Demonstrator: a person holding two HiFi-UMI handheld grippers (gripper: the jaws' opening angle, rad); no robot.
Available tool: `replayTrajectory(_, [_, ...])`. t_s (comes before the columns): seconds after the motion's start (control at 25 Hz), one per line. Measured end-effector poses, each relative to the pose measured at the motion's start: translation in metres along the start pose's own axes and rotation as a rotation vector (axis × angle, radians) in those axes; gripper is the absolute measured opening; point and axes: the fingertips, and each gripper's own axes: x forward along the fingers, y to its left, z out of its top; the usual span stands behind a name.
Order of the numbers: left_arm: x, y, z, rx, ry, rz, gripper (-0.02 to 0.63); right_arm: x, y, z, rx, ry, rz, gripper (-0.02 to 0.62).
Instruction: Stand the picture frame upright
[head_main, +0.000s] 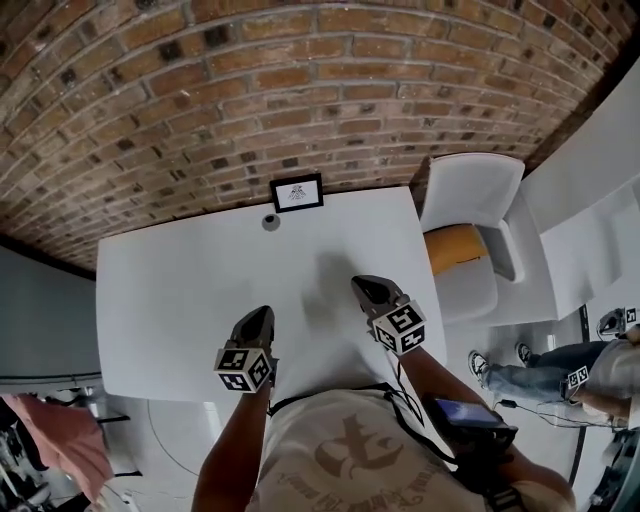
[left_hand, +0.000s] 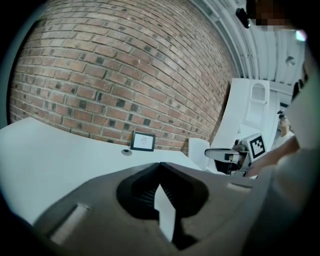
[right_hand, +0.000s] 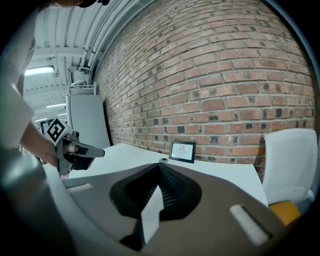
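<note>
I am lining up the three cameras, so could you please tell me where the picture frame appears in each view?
Head view: the picture frame stands upper centre, at the far edge of the table, against the brick wall.
Left gripper view: the frame is slightly left of centre.
Right gripper view: the frame is just right of centre.
Shared landmark: the small round disc on the table, at the frame's lower left.
</note>
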Motion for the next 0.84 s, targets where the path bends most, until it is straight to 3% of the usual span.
replayTrajectory(0.36, [-0.012,-0.008,-0.025,-0.012,0.052,-0.026,0.003,-0.009,0.006,0.001,0.009,-0.001,-0.010,0.008])
replayTrajectory(0.84, [0.011,-0.014,-0.010,0.022,0.049,-0.067,0.003,-0.008,0.002,0.003,0.022,-0.006,-0.016,0.008])
